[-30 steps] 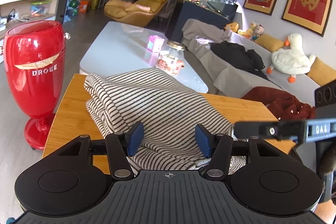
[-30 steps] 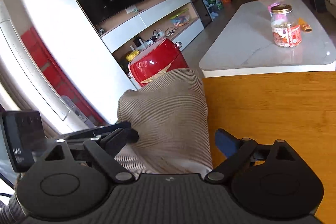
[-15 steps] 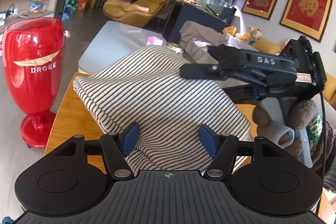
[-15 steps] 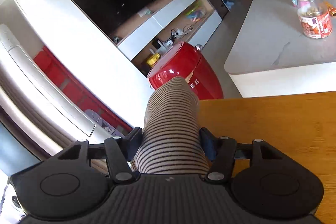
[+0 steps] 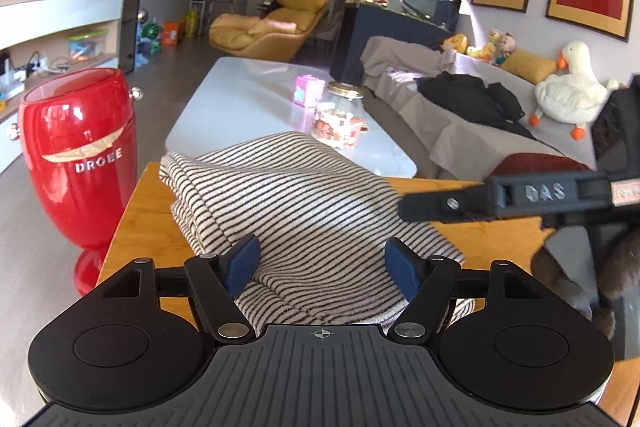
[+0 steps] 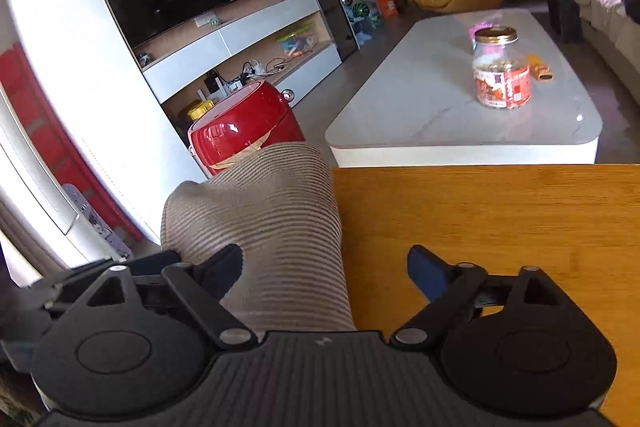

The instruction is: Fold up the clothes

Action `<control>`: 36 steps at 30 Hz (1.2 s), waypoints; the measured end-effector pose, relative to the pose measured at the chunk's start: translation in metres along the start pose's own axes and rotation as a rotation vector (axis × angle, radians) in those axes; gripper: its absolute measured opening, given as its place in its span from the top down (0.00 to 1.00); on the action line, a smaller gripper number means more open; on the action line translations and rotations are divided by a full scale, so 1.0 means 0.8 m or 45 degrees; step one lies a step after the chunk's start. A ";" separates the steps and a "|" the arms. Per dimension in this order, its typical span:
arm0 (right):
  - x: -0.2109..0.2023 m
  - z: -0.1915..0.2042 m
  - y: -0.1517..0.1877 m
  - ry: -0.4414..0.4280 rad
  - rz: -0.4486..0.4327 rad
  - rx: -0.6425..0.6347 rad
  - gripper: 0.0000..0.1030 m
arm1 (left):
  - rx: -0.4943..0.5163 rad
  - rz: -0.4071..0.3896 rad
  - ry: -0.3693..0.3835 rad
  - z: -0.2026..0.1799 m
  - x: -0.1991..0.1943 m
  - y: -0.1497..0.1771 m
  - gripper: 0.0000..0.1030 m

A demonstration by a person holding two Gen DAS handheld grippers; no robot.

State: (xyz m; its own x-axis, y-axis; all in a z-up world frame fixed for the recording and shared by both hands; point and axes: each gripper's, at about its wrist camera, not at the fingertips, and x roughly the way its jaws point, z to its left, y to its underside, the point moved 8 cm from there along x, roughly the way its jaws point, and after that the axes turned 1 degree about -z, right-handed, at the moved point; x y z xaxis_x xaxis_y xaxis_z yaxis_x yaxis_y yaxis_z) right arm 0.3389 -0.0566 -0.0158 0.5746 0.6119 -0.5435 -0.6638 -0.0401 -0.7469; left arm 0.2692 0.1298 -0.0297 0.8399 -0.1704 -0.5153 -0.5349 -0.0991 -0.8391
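Sunlit wooden table [image 5: 460,187] carries the folded striped garment [image 5: 304,211] toward its left edge, near a red vase [image 5: 78,155], while my left gripper [image 5: 322,263] and my right gripper [image 6: 326,265] both hover spread wide over the cloth, gripping nothing.

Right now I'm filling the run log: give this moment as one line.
task: fold clothes | left gripper: open over striped garment | right gripper: open | garment: folded on wooden table
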 end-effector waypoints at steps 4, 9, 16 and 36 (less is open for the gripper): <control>-0.051 -0.002 0.036 0.074 -0.036 -0.089 0.00 | -0.020 0.013 -0.134 -0.016 -0.026 0.022 0.00; -0.101 -0.012 0.080 0.178 -0.046 -0.160 0.00 | -0.045 0.028 -0.302 -0.037 -0.060 0.050 0.00; -0.109 -0.029 0.122 0.312 0.035 -0.195 0.00 | -0.096 0.150 -0.470 -0.050 -0.062 0.103 0.00; -0.104 -0.031 0.124 0.438 0.024 -0.282 0.00 | -0.095 0.149 -0.523 -0.051 -0.061 0.100 0.00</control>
State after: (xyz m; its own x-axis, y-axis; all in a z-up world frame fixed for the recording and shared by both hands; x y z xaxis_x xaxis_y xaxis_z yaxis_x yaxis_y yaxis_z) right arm 0.2374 -0.1313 -0.0544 0.7148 0.3114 -0.6262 -0.5780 -0.2411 -0.7796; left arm 0.1819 0.0900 -0.0644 0.7322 0.2180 -0.6453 -0.6210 -0.1756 -0.7639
